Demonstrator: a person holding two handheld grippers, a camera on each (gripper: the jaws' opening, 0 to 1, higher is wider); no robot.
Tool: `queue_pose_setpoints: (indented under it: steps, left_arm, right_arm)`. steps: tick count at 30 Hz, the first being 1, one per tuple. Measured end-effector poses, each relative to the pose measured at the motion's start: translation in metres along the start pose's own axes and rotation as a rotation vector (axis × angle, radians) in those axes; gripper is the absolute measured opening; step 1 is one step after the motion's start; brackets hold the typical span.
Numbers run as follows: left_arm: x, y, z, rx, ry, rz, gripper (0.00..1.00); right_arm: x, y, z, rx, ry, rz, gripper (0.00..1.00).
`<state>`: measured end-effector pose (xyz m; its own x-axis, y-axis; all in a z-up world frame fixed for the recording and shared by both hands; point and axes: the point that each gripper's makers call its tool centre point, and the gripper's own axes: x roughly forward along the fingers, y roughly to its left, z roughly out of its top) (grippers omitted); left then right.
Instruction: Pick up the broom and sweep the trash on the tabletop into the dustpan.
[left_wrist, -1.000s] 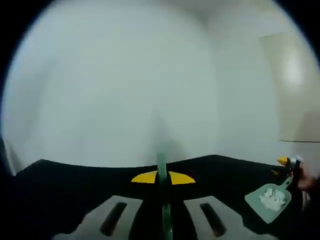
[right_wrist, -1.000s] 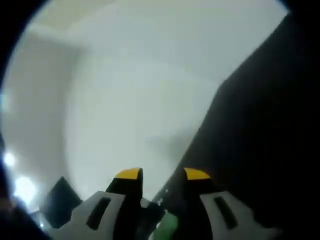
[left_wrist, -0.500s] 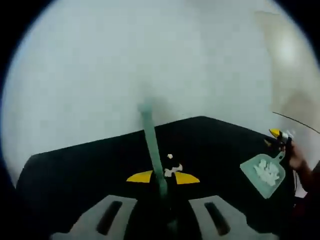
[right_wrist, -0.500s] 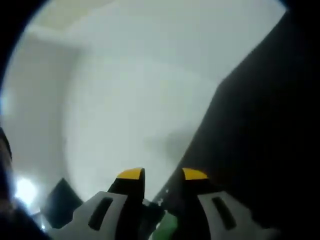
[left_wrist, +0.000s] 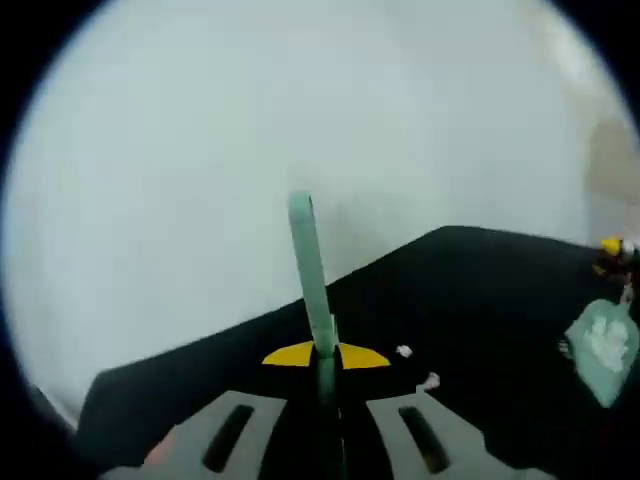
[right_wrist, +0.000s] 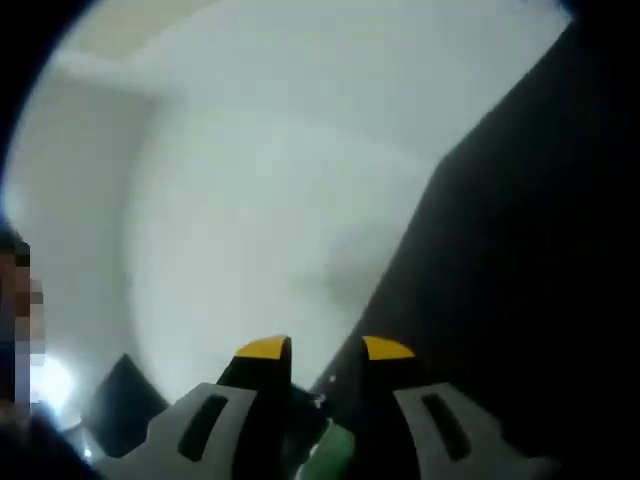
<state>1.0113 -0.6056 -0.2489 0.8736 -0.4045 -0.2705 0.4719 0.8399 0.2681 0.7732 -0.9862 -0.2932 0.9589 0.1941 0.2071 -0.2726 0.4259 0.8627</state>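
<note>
My left gripper (left_wrist: 325, 356) is shut on the thin green broom handle (left_wrist: 310, 270), which rises straight up from between its yellow-tipped jaws. Two small white scraps (left_wrist: 403, 351) lie on the black tabletop (left_wrist: 470, 290) just right of those jaws. At the far right edge hangs the pale green dustpan (left_wrist: 605, 340) with white scraps in it, and the right gripper's yellow tip (left_wrist: 612, 246) sits just above its handle. In the right gripper view, my right gripper (right_wrist: 324, 350) is shut on a green piece, the dustpan handle (right_wrist: 335, 445).
A plain white wall (left_wrist: 250, 120) stands behind the table. The table's far edge (left_wrist: 250, 325) runs diagonally across the left gripper view. In the right gripper view the black tabletop (right_wrist: 520, 280) takes up the right side.
The left gripper view has swung, so more tabletop shows and the dustpan sits farther right. The white scraps now lie right of the jaws rather than at the handle. The right gripper view barely changed.
</note>
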Motion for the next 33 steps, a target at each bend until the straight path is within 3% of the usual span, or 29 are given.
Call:
queue_pose_setpoints:
  steps: [1,3,4,5,7,8,9,10,11,12,13,14,16,18,22,25,27,29,31,33]
  left_arm:
    - [0.012,-0.005,-0.001,0.014,0.007,-0.002,0.04]
    - [0.029,-0.021,-0.011,-0.032,0.053,-0.029,0.04]
    - [0.034,-0.035,-0.007,-0.072,0.025,-0.065,0.04]
    - [0.034,-0.046,-0.006,-0.111,0.034,-0.078,0.04]
    - [0.036,-0.067,-0.006,-0.001,0.083,-0.09,0.03]
    - [0.036,-0.073,0.001,-0.034,0.056,-0.094,0.03]
    - [0.038,-0.09,0.008,-0.068,0.036,-0.166,0.03]
    - [0.04,-0.102,0.007,-0.072,0.077,-0.201,0.03]
    - [0.042,-0.102,0.009,0.012,0.091,-0.181,0.03]
    - [0.047,-0.114,0.011,0.066,0.11,-0.217,0.03]
    - [0.049,-0.124,0.012,0.013,0.135,-0.252,0.03]
    - [0.051,-0.129,0.014,-0.002,0.14,-0.273,0.03]
    - [0.057,-0.135,0.012,0.095,0.203,-0.306,0.04]
    - [0.064,-0.135,0.021,0.07,0.192,-0.311,0.04]
    - [0.071,-0.15,0.03,-0.054,0.253,-0.409,0.04]
    - [0.078,-0.155,0.032,0.033,0.272,-0.418,0.04]
    - [0.081,-0.159,0.044,-0.005,0.251,-0.404,0.04]
    - [0.079,-0.168,0.065,-0.012,0.191,-0.411,0.04]
    - [0.074,-0.172,0.079,0.037,0.133,-0.392,0.04]
    - [0.066,-0.177,0.089,0.031,0.086,-0.377,0.04]
  right_arm:
    - [-0.001,0.0,0.0,0.006,0.0,0.005,0.29]
    - [-0.005,-0.002,0.004,0.027,-0.012,0.019,0.29]
    - [-0.006,-0.001,0.005,0.039,-0.018,0.026,0.29]
    - [-0.007,-0.001,0.006,0.045,-0.022,0.031,0.29]
    - [-0.009,0.001,0.007,0.06,-0.033,0.044,0.29]
    - [-0.01,0.002,0.008,0.066,-0.037,0.052,0.29]
    - [-0.01,0.003,0.009,0.07,-0.039,0.056,0.29]
    - [-0.01,0.003,0.009,0.074,-0.039,0.061,0.29]
    - [-0.009,0.005,0.009,0.08,-0.035,0.069,0.29]
    - [-0.01,0.005,0.008,0.087,-0.032,0.074,0.29]
    - [-0.005,0.01,0.007,0.094,-0.03,0.08,0.29]
    - [-0.001,0.015,0.006,0.101,-0.031,0.085,0.29]
    - [-0.01,0.015,0.012,0.109,-0.034,0.093,0.29]
    - [-0.012,0.016,0.013,0.114,-0.035,0.099,0.29]
    - [-0.01,0.014,0.013,0.117,-0.035,0.102,0.29]
    - [-0.01,0.014,0.013,0.116,-0.034,0.095,0.29]
    - [-0.009,0.013,0.013,0.115,-0.032,0.095,0.29]
    - [-0.009,0.014,0.013,0.112,-0.031,0.095,0.29]
    - [-0.009,0.014,0.013,0.114,-0.034,0.093,0.29]
    - [-0.009,0.014,0.013,0.114,-0.034,0.092,0.29]
